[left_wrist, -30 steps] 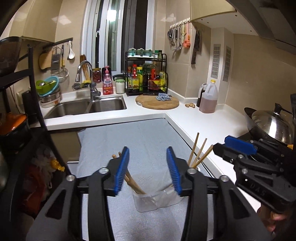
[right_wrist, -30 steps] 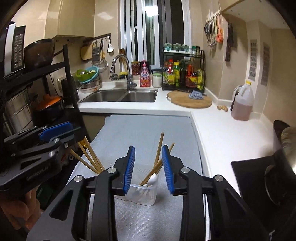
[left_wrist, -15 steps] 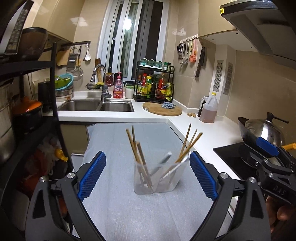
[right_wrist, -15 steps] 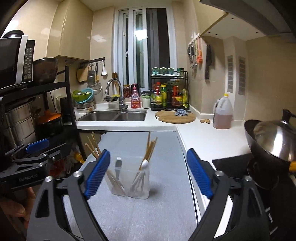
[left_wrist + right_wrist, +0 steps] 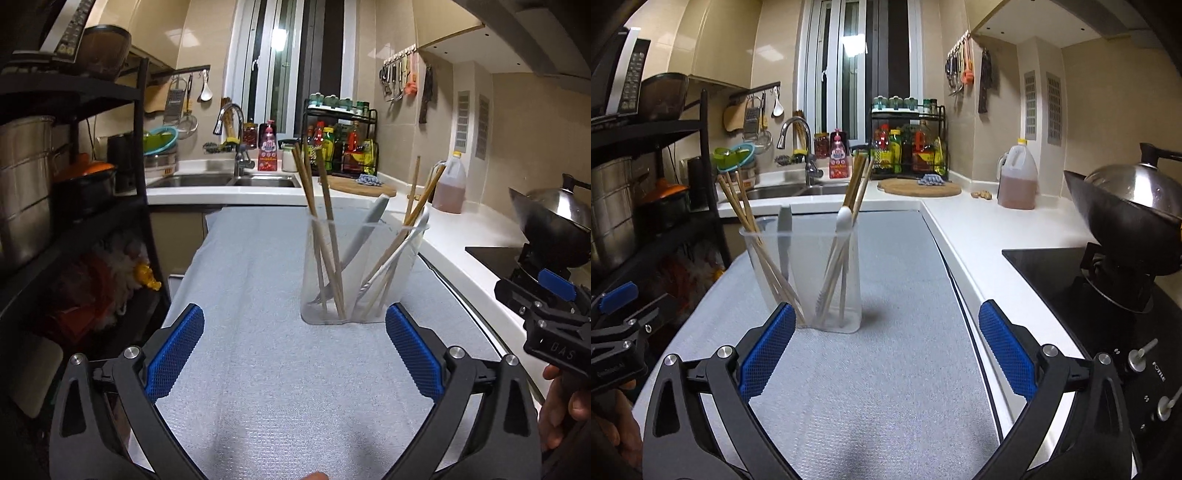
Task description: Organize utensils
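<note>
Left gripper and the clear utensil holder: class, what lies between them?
Only bare grey mat separates the left gripper from the utensil holder, per the left wrist view.

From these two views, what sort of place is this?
Most likely a home kitchen: a steel double sink with curved tap, a black rack of sauce bottles, and a lidded dark wok on the hob.

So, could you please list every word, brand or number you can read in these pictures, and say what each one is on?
"DAS": on the black body of the right tongs, seen from the left wrist view.
"FOTILE": on the stove's front panel, letters small.
Too small or blurred to read: pink soap bottle label, sauce bottles, microwave buttons, left tongs' marking.
</note>
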Available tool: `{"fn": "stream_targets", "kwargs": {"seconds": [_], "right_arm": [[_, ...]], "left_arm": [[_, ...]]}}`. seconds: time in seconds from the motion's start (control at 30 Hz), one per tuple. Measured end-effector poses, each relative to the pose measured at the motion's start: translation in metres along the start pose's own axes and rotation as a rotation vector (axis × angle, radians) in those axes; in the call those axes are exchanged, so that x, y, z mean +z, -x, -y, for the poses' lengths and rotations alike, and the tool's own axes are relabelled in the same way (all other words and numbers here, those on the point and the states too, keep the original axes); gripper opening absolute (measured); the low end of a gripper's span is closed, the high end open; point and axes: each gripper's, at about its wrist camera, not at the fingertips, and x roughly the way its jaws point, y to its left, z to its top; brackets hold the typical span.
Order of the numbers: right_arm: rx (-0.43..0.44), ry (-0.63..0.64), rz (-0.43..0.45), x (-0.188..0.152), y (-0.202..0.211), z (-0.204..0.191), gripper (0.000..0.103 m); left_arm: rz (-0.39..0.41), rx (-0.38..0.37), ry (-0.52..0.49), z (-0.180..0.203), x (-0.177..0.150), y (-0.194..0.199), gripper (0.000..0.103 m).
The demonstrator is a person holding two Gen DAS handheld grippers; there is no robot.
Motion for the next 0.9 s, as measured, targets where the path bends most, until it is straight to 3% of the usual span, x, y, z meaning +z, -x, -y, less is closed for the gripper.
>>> {"fn": "stream_targets", "kwargs": {"seconds": [0.13,0.9], "right_arm": [[0.006,-0.019,-0.002,-0.006,-0.002,-0.002,0.098],[0.001,-0.012,0.004,-0.012,-0.003,-0.001,0.098]], "left_arm": [[-0.024,-0.01,0.045,-0.005,-0.002,-0.007,0.095],[-0.032,-0.022,0.021,0.009,-0.017,-0.011,0.095]]}}
